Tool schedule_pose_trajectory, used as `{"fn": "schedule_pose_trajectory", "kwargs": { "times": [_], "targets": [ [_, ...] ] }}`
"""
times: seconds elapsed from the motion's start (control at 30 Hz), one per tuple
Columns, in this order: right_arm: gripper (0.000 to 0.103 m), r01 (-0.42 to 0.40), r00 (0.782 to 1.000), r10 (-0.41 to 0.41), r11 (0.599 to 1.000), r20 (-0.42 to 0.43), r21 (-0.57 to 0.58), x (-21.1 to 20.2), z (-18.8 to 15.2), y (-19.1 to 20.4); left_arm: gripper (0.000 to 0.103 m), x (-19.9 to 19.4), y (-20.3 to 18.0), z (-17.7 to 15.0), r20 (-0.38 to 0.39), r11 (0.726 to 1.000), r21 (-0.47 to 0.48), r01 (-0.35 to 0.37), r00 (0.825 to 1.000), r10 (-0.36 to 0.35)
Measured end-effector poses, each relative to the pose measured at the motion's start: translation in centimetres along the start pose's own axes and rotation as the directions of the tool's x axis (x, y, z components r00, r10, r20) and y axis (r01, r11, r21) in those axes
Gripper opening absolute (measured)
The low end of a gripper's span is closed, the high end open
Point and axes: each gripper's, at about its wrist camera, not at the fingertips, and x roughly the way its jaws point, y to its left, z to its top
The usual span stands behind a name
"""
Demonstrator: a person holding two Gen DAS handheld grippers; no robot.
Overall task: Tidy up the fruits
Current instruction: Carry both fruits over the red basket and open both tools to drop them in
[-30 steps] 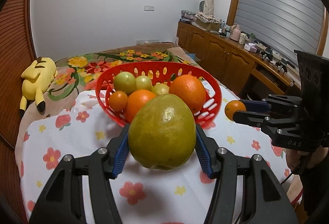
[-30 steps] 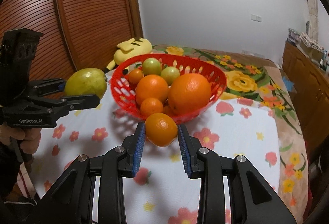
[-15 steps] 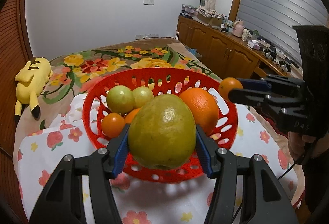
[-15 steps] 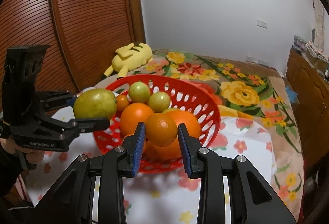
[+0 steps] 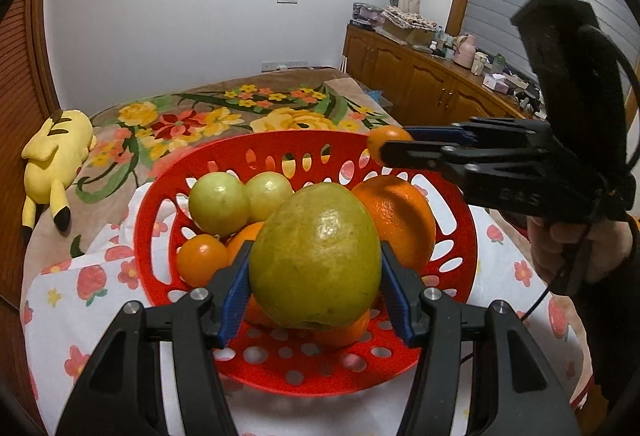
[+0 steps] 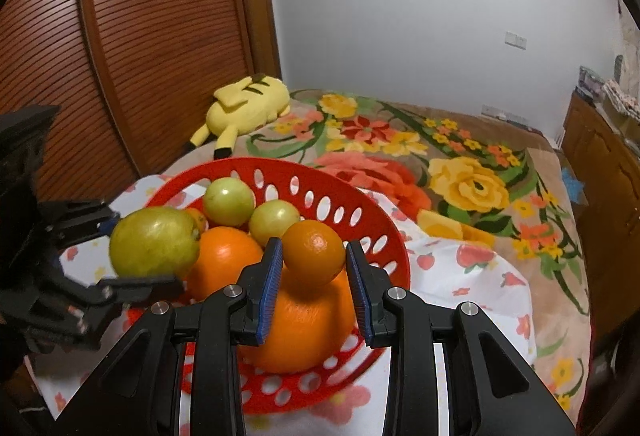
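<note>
Our left gripper [image 5: 316, 300] jaws pinch large yellow-green pear-shaped fruit [image 5: 316, 256], held above red perforated plastic basket [image 5: 280, 372]. Our right gripper [image 6: 314, 282] jaws pinch small orange tangerine [image 6: 314, 252], also over basket. Inside already: two green round fruits [image 6: 228, 201], several oranges [image 6: 224, 260]. Left, we judge: release both. Floral tablecloth [image 6: 460, 276] shows no loose fruit.

Green pomelo [image 5: 316, 256] and small orange [image 6: 314, 252] (both gripped) above red basket [image 5: 160, 192].
</note>
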Motion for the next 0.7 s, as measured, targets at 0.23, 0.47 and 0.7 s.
{"fn": "schedule_pose_trajectory", "kwargs": {
  "times": [0.23, 0.47, 0.7],
  "targets": [
    [0.034, -0.005, 1.0, 0.005, 1.0, -0.012, -0.006, 1.3, 0.5, -0.2, 0.057, 0.9, -0.2, 0.2, -0.011, 1.0, 0.002, 0.011, 1.0, -0.011],
    [0.036, -0.006, 1.0, 0.006, 1.0, 0.006, 0.016, 0.5, 0.3, -0.8, 0.057, 1.4, -0.3, 0.4, -0.016, 1.0, 0.004, 0.012, 1.0, -0.012],
    [0.037, -0.009, 1.0, 0.008, 1.0, 0.022, 0.024, -0.4, -0.3, -0.7, 0.058, 2.1, -0.8, 0.5, -0.037, 1.0, 0.015, -0.011, 0.999, 0.012]
  ]
}}
